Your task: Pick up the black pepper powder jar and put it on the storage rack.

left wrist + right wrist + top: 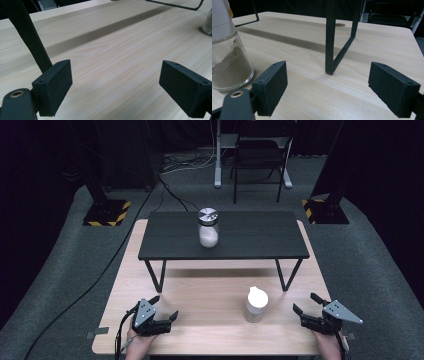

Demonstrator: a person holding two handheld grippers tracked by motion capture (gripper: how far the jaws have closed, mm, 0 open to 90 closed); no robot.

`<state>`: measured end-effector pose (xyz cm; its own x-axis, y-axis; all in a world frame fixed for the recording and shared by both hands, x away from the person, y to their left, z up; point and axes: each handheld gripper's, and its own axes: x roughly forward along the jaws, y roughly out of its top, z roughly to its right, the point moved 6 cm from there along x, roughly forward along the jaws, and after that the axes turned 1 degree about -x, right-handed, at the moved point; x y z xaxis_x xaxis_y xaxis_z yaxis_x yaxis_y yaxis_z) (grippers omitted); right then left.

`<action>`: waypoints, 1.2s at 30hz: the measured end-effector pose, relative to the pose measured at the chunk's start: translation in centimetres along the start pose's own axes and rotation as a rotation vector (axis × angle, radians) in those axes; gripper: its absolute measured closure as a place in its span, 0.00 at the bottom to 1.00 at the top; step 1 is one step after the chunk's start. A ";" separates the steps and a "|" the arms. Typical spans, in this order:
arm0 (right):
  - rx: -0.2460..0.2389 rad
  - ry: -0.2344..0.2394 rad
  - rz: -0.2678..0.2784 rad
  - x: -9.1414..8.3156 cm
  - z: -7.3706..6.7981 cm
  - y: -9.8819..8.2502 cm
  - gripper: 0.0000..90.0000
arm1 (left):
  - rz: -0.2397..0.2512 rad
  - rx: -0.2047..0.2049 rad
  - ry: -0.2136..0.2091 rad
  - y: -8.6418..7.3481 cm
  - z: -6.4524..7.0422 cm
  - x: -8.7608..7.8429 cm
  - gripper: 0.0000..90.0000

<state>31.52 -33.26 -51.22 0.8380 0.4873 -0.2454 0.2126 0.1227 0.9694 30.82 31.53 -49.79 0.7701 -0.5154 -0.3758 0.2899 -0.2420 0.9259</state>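
Both hand-held grippers rest on the wooden counter [210, 285], left [165, 307] and right [305, 302], jaws wide and empty. The unlabelled white-capped jar [256, 304] stands between them, nearer the right.

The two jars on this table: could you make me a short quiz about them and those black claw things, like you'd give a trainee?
1. True or false: the left gripper is clamped on a jar.
2. Which jar stands on the raised black shelf? A) the white-capped jar B) the metal-lidded jar
3. Which gripper is nearer the white-capped jar?

Key
1. False: its jaws stand apart over bare wooden table.
2. B; the white-capped jar stands on the table below.
3. The right gripper; in its own view that jar, holding brownish powder, stands just left of its open jaws.
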 end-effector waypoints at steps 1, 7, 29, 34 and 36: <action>0.000 0.000 -0.001 0.0 0.0 0.0 0.16 | 0.000 0.000 -0.001 0.0 0.0 0.0 0.12; 0.001 0.000 -0.002 0.0 -0.1 0.0 0.16 | 0.000 0.000 -0.002 0.0 -0.1 0.1 0.12; 0.003 0.017 0.014 -0.5 0.2 0.0 0.16 | 0.010 -0.009 0.018 0.0 0.0 0.1 0.12; 0.002 0.034 0.033 -0.7 0.2 0.1 0.15 | 0.006 -0.010 0.023 0.0 0.0 0.0 0.12; -0.003 0.053 0.051 -0.7 0.2 0.2 0.15 | 0.006 -0.012 0.025 -0.1 -0.1 0.0 0.12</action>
<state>31.06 -33.75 -50.83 0.8197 0.5385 -0.1952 0.1683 0.0993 0.9807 30.80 31.61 -49.82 0.7857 -0.4964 -0.3692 0.2920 -0.2286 0.9287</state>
